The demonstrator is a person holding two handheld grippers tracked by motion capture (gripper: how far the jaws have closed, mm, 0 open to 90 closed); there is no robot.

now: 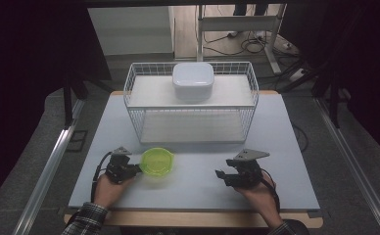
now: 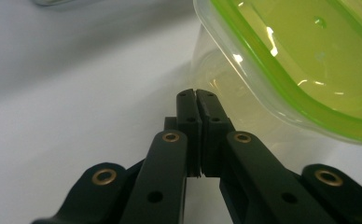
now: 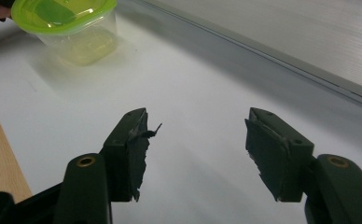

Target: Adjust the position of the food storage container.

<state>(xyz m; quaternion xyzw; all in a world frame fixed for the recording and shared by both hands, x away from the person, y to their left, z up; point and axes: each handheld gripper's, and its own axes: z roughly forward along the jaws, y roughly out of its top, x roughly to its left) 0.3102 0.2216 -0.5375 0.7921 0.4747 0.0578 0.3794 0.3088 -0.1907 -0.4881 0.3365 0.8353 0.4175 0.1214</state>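
Note:
A clear plastic container with a lime-green lid [image 1: 156, 161] stands on the pale table board, just in front of the wire rack. My left gripper [image 1: 138, 169] is shut with its jaws pressed together and nothing between them. Its tips [image 2: 197, 93] lie right against the container's side wall, below the green lid [image 2: 300, 60]. My right gripper [image 1: 221, 174] rests low over the board toward the right, open and holding nothing [image 3: 198, 126]. Its pads [image 3: 137, 144] look torn and ragged. From there the container [image 3: 72, 23] appears far off at the upper left.
A white wire rack [image 1: 129, 88] stands at the back of the board, and a white lidded box [image 1: 193, 81] sits on its upper shelf. The board [image 1: 198, 161] ends in a wooden front edge [image 3: 2, 158]. Metal rails run along the floor on both sides.

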